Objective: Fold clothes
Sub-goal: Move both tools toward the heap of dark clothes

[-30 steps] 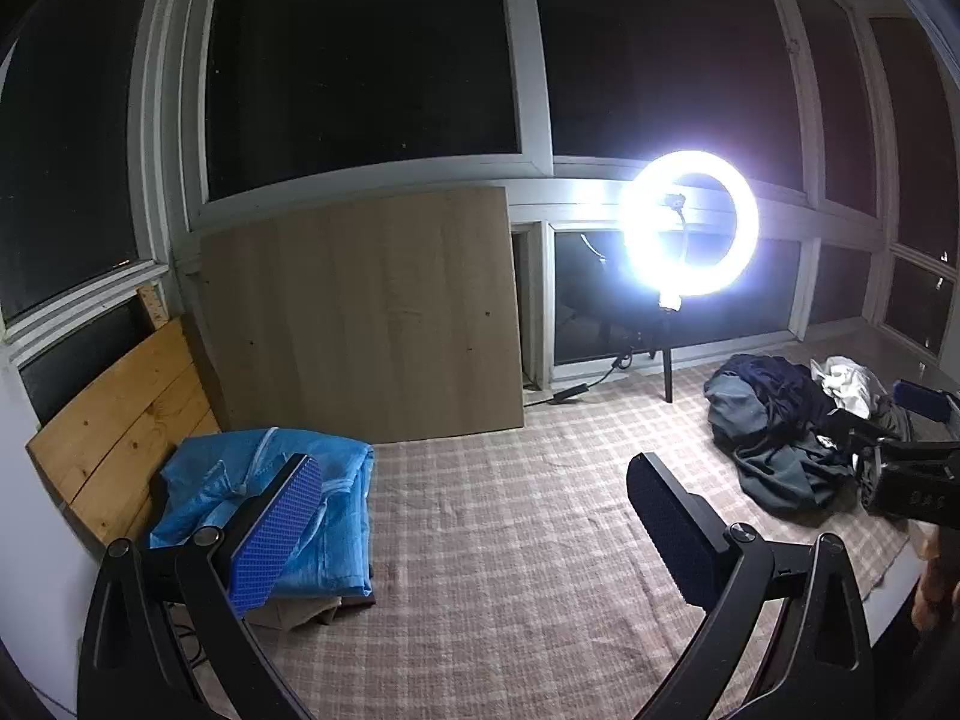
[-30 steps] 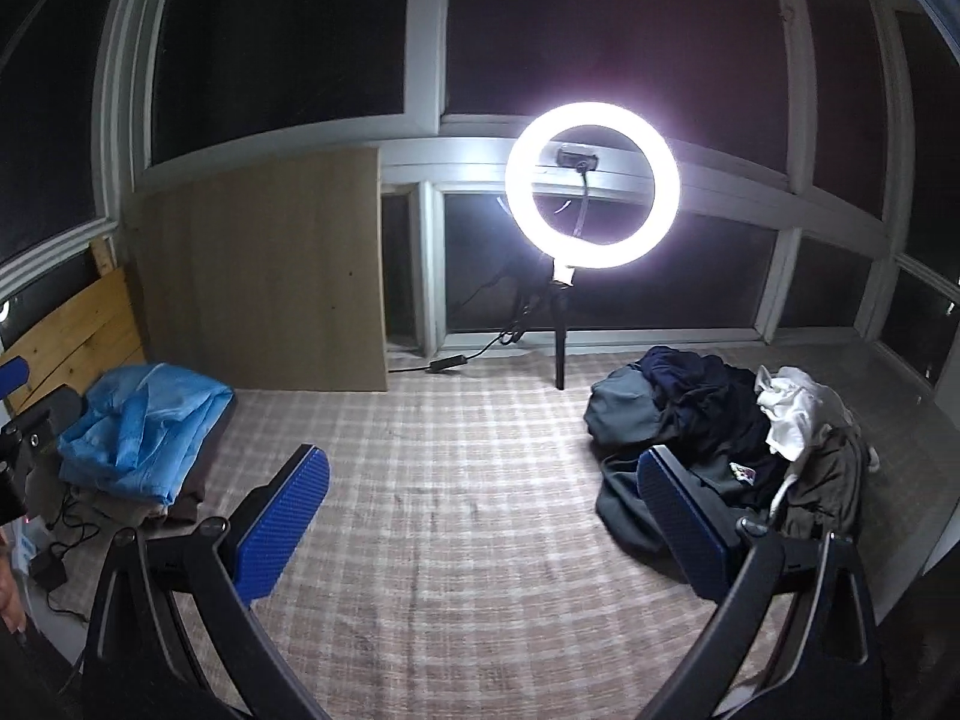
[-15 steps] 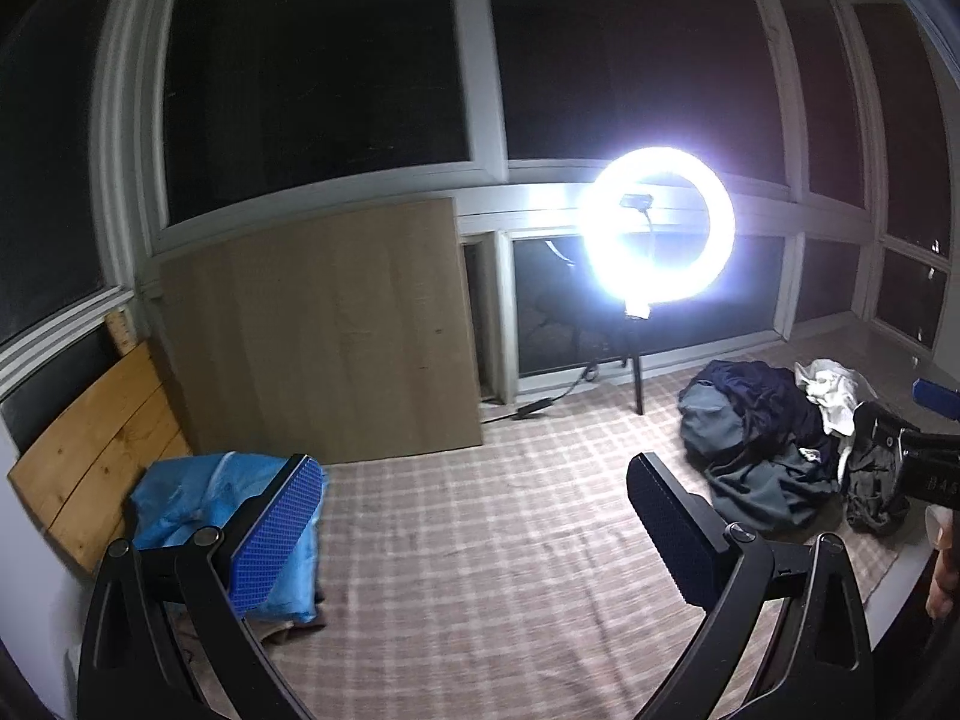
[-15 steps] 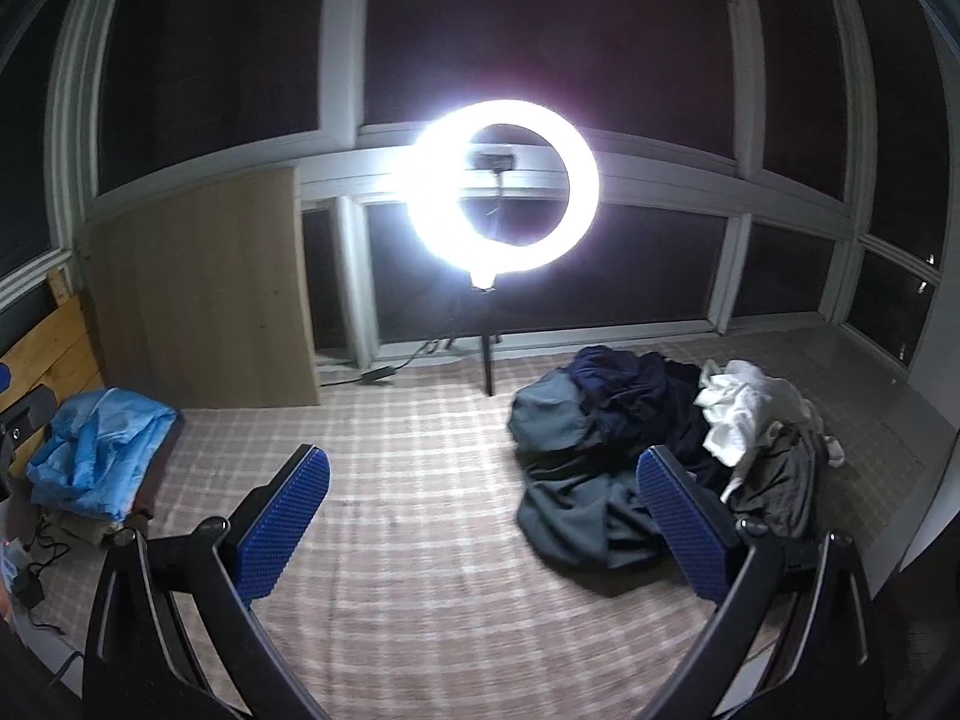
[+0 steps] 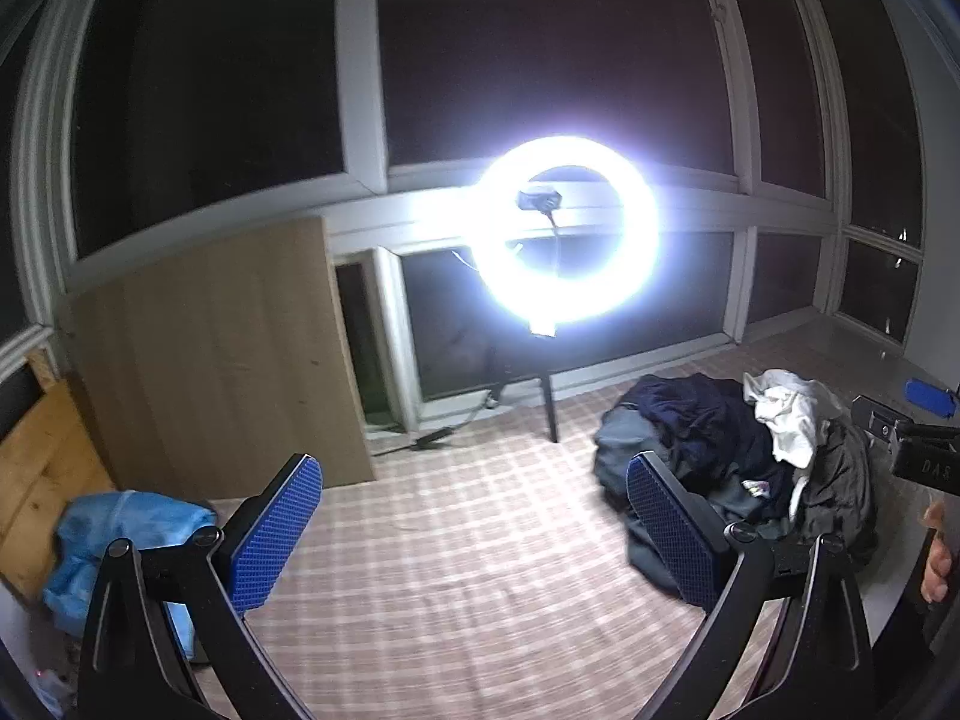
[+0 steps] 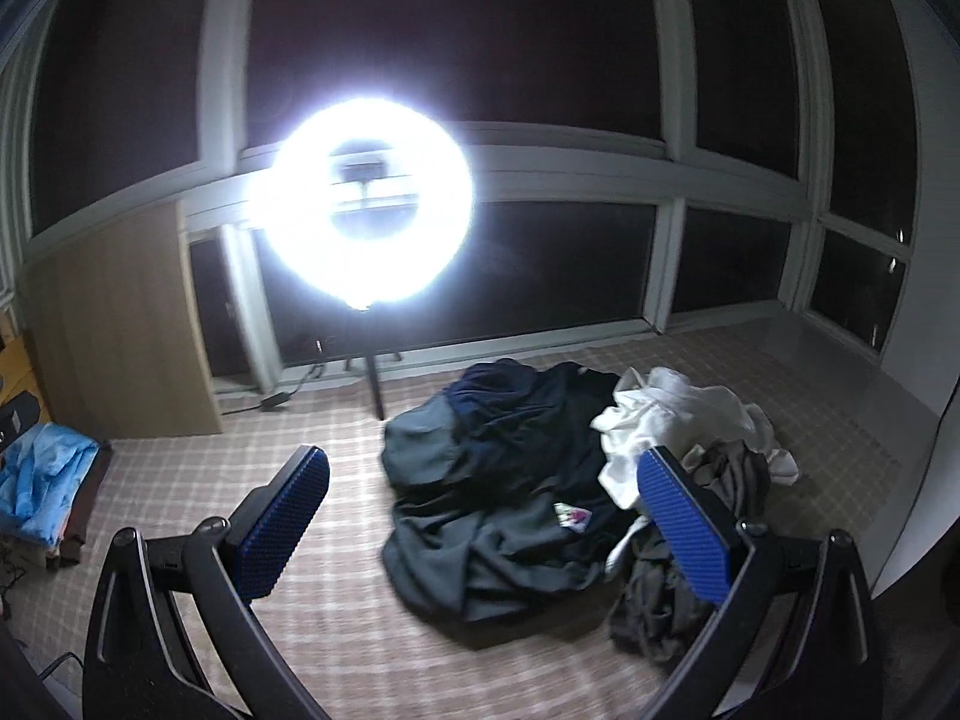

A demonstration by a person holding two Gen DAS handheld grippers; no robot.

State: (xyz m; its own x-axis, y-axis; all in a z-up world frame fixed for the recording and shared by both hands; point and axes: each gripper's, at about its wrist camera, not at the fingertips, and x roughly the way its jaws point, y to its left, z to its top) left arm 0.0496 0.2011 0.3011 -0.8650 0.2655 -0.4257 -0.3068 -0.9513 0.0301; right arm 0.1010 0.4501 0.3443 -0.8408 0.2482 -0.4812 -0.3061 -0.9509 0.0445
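A heap of unfolded clothes lies on the checked cloth: dark grey and navy garments (image 6: pixel 498 480), a white garment (image 6: pixel 678 414) and a brownish one (image 6: pixel 672 576). The heap also shows in the left wrist view (image 5: pixel 702 456). A folded light-blue garment (image 5: pixel 114 546) lies on a small stack at the far left, also in the right wrist view (image 6: pixel 42 480). My left gripper (image 5: pixel 474 534) is open and empty above the cloth. My right gripper (image 6: pixel 486 528) is open and empty above the heap. The right gripper's body (image 5: pixel 918 450) shows at the left view's right edge.
A lit ring light on a stand (image 5: pixel 567 234) stands at the back by the dark windows, with its cable on the surface. A wooden board (image 5: pixel 216 354) leans against the window at back left. The checked cloth (image 5: pixel 456 588) covers the surface.
Both views have swung to the right. The clothes heap has come closer to the centre and larger in both, and the blue folded garment has slid toward the left edge.
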